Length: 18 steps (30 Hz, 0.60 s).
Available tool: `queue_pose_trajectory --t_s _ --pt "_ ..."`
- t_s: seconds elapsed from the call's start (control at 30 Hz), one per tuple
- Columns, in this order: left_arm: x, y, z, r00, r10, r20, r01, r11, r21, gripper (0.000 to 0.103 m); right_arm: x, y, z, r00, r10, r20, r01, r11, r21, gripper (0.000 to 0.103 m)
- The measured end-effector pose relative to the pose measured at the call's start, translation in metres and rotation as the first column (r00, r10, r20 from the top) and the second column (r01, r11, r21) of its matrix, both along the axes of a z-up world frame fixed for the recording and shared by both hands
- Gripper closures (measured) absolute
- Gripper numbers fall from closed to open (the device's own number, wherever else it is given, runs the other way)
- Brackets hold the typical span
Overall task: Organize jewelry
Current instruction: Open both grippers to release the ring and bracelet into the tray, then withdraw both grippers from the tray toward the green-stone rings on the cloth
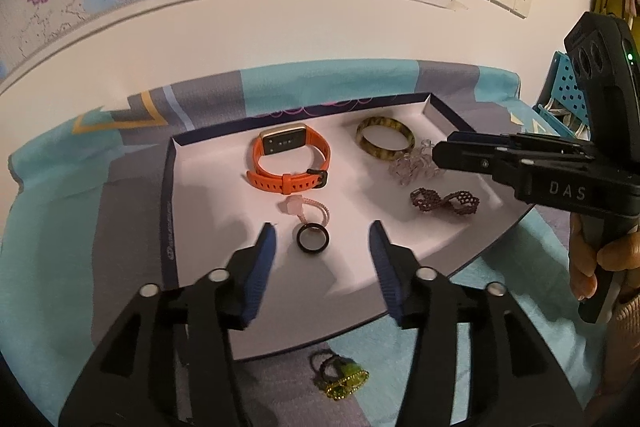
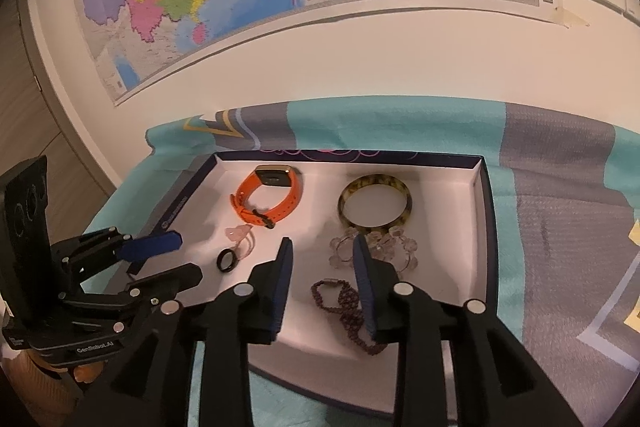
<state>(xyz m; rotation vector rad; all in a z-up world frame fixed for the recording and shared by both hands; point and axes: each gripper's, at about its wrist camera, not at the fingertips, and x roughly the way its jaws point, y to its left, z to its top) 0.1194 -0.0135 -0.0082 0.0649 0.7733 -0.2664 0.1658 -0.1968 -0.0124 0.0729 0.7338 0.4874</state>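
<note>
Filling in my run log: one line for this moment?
left gripper: open above black ring | right gripper: open, empty | green ring: outside tray

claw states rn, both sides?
Left claw: open, empty, above the black ring.
Right claw: open, empty, over the clear bead bracelet.

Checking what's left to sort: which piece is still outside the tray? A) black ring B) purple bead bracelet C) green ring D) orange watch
C: the green ring lies on the cloth in front of the tray, under the left claw; the watch, black ring and purple bracelet are all inside it.
</note>
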Motion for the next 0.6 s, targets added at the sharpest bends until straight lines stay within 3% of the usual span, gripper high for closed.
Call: queue_pose_trajectory --t_s 0.2,0.33,0.6 --pt "-0.010 0.006 0.002 1.000 0.021 0.008 -0.021 1.000 -0.002 0.048 -0.012 -0.001 0.001 1.000 0.011 0.008 -0.011 1.000 0.008 0.068" --pt "-0.020 0.013 0.005 0.999 0.035 0.019 -0.035 0.999 -0.007 0.046 -0.020 -0.003 0.002 1.000 0.011 0.013 -0.011 1.000 0.010 0.059" --pt "-0.048 0.042 0.001 0.996 0.085 0.014 -0.086 0.996 0.002 0.046 -0.052 0.001 0.001 0.997 0.068 0.028 -0.067 0.998 -0.008 0.057"
